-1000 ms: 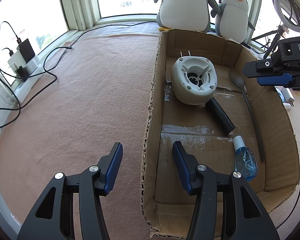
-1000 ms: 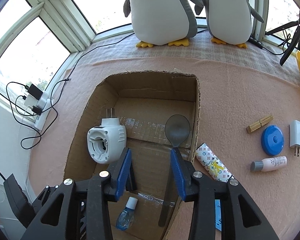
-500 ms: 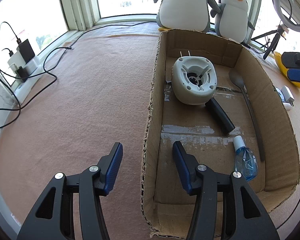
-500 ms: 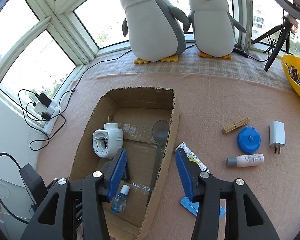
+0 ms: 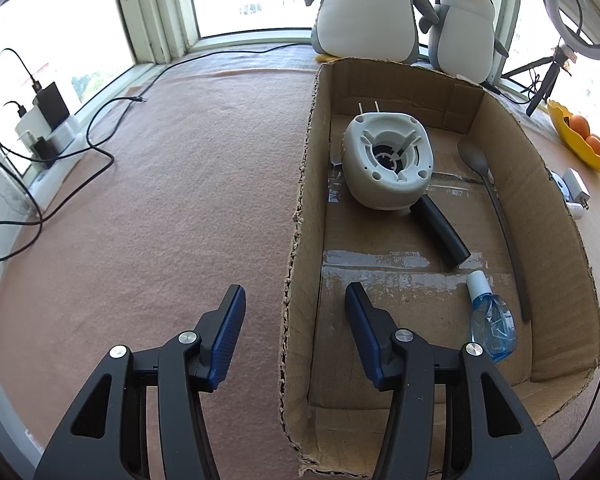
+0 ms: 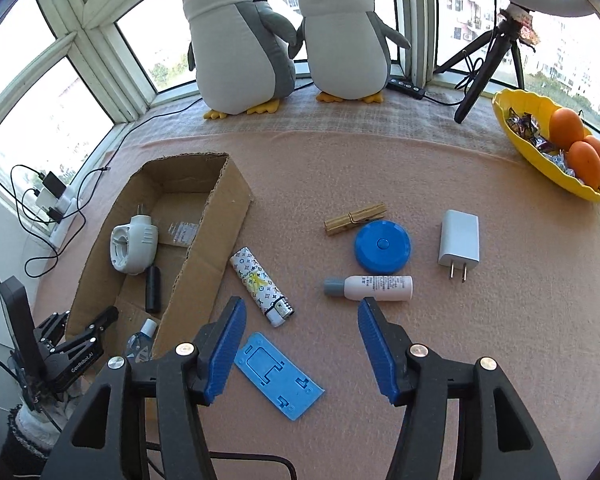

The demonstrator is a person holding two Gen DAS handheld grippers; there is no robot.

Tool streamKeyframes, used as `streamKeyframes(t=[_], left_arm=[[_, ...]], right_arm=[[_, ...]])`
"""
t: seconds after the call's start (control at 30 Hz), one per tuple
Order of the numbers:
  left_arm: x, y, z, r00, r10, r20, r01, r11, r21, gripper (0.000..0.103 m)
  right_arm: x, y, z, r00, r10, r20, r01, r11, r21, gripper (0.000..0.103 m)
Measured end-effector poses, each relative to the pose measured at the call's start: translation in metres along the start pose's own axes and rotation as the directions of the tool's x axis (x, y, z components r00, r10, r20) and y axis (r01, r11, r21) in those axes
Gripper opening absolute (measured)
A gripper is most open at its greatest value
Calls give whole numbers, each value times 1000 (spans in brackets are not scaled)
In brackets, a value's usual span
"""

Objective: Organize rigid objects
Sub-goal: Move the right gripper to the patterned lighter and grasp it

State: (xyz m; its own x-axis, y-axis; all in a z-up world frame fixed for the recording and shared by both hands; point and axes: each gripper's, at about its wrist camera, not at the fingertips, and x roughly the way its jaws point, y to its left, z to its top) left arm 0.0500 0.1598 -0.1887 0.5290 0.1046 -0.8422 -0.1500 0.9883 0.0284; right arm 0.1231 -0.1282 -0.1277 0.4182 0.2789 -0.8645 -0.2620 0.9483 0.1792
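Observation:
A cardboard box (image 5: 548, 200) (image 6: 220, 216) holds a white plug-in device (image 5: 388, 164) (image 6: 134, 244), a black cylinder (image 5: 440, 232) (image 6: 153, 288), a grey spoon (image 5: 496, 200) and a small blue bottle (image 5: 490, 316) (image 6: 142, 338). My left gripper (image 5: 296, 320) is open and empty, straddling the box's left wall. My right gripper (image 6: 300, 332) is open and empty above the mat, right of the box. Around it lie a patterned lighter (image 6: 260, 284), a blue plastic plate (image 6: 278, 380), a white bottle (image 6: 370, 288), a blue round lid (image 6: 382, 246), a wooden clothespin (image 6: 354, 218) and a white charger (image 6: 459, 244).
Two plush penguins (image 6: 240, 40) (image 6: 346, 36) stand at the back by the window. A yellow bowl with oranges (image 6: 556, 152) sits far right, a black tripod (image 6: 484, 68) behind. Cables and a power strip (image 5: 48, 140) lie at the left edge. The left gripper also shows in the right wrist view (image 6: 72, 344).
My right gripper has risen and moved right, out from over the box to above the loose objects, and opened wider. It has left the left wrist view. The left gripper has not moved.

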Motion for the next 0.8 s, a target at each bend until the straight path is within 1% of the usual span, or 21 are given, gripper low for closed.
streamKeyframes(t=[0.2, 0.37, 0.53, 0.8], left_arm=[[0, 0, 0, 1000, 3, -1, -3, 1000, 2, 52], [0, 0, 0, 1000, 3, 0, -3, 1000, 1, 52], [1, 1, -1, 1000, 3, -1, -3, 1000, -2, 52], [0, 2, -1, 1000, 3, 0, -3, 1000, -1, 52]], right_arm=[[21, 16, -2, 1000, -7, -30, 4, 996, -90, 54], [47, 29, 0, 997, -23, -75, 14, 992, -129, 53], [70, 34, 2, 993, -45, -113, 26, 987, -158, 45], [89, 49, 9, 988, -64, -140, 33, 975, -218, 44]])
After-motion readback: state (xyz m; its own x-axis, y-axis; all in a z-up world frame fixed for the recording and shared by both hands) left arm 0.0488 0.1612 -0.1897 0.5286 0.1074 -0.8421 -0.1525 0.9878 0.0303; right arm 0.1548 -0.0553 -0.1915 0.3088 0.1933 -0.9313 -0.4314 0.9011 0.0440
